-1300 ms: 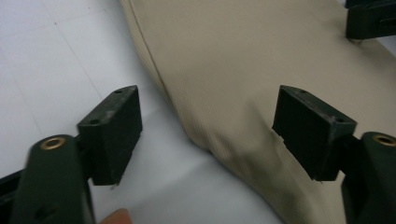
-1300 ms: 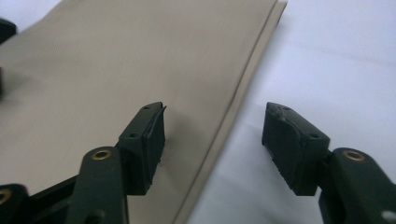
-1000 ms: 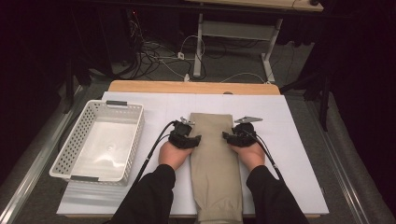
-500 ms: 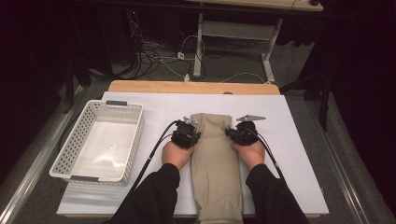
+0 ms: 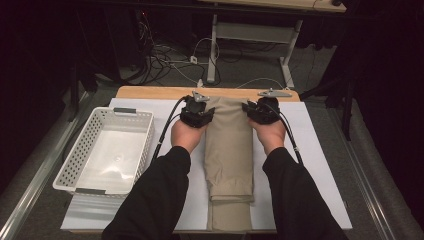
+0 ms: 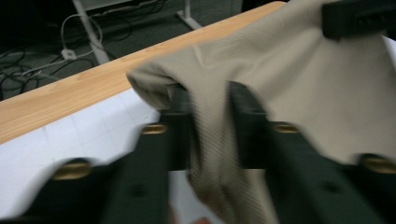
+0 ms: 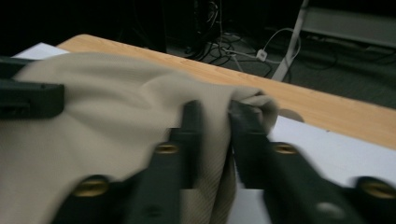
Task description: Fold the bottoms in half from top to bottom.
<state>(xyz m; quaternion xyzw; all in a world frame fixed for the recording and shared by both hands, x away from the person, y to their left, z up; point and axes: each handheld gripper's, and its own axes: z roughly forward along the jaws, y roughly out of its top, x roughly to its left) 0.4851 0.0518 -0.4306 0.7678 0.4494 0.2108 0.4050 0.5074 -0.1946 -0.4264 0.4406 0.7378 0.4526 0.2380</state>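
The left gripper [image 5: 197,111] and the right gripper [image 5: 261,111] are each pinching a far corner of the folded tan trousers [image 5: 229,150], which are lying lengthwise on the white mat [image 5: 310,150] between the person's two forearms. In the left gripper view the jaws have just been opening a little, yet a fold of the cloth [image 6: 210,116] is sitting bunched between them and draping down below the pads. In the right gripper view the jaws have likewise been easing apart, with a gathered ridge of cloth [image 7: 212,116] still caught between them, its corner bulging just past the tips.

The cloth is sagging and wrinkling around each grip, so it is probably behaving as soft, limp and fairly light, with a woven surface that should be giving the pads decent friction. Being several layers thick, it may be slipping layer by layer if pinched too near the edge. The best hold seems to be at the two far corners, a little in from the hem, taking all layers at once and keeping both grips level so the fold is not skewing. The white basket [image 5: 105,150] is standing well off to the left gripper's outer side.
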